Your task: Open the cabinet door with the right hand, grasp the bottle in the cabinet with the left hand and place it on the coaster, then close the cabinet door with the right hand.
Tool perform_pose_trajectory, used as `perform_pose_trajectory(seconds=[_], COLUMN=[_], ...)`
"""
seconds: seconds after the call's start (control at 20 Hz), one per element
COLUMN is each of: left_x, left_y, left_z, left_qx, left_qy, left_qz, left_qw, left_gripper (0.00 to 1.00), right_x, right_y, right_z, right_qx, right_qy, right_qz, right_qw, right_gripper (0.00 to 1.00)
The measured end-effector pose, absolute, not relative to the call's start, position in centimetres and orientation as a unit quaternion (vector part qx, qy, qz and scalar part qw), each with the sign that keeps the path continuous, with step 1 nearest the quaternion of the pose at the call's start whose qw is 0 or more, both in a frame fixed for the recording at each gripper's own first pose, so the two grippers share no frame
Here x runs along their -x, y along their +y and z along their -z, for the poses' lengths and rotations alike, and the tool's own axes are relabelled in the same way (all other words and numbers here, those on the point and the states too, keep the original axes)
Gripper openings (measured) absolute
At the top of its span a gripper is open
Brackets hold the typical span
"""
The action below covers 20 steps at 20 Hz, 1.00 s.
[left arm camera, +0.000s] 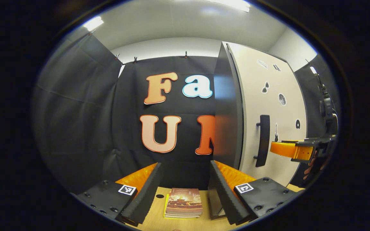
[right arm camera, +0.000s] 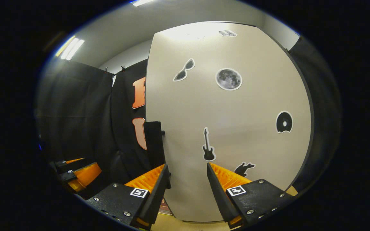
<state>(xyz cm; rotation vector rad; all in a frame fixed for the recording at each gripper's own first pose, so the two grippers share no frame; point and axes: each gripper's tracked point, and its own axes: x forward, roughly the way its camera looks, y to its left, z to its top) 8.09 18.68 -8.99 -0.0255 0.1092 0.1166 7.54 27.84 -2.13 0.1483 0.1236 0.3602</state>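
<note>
right gripper (right arm camera: 187,179) fingers spread, facing closed cabinet door (right arm camera: 236,128); upright handle (right arm camera: 154,141) just left of them, ungrasped.

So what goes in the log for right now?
stage: door not opened | cabinet door: shut | handle: untouched | right gripper: open, facing door | left gripper: open, above book

Light wooden table (left arm camera: 154,211) with a stack of books (left arm camera: 183,202) on it.
The books lie flat near the middle of the tabletop, the top cover reddish-brown, a yellow one at the bottom of the pile. Just left of the stack, a small dark round hole (left arm camera: 160,196) marks the wood. The cabinet (left arm camera: 228,128) stands on the table to the right of the books.
</note>
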Motion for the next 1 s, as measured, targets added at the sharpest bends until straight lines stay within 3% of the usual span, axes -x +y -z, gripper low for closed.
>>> perform_pose_trajectory(seconds=[0.45, 1.0], left_x=[-6.3, -1.3], left_y=[10.8, 2.0], left_z=[4.0, 0.3], left_qx=[0.06, 0.0], left_qy=[0.068, 0.023], left_qz=[-0.05, -0.074], left_qw=[0.995, 0.997], left_gripper=[0.95, 0.96], right_x=[0.5, 8.1], right_y=[16.7, 4.6], right_z=[-1.0, -1.8], right_qx=[-0.015, -0.014], right_qy=[0.045, 0.022], right_qz=[-0.156, -0.112], right_qw=[0.987, 0.993], right_gripper=[0.81, 0.87])
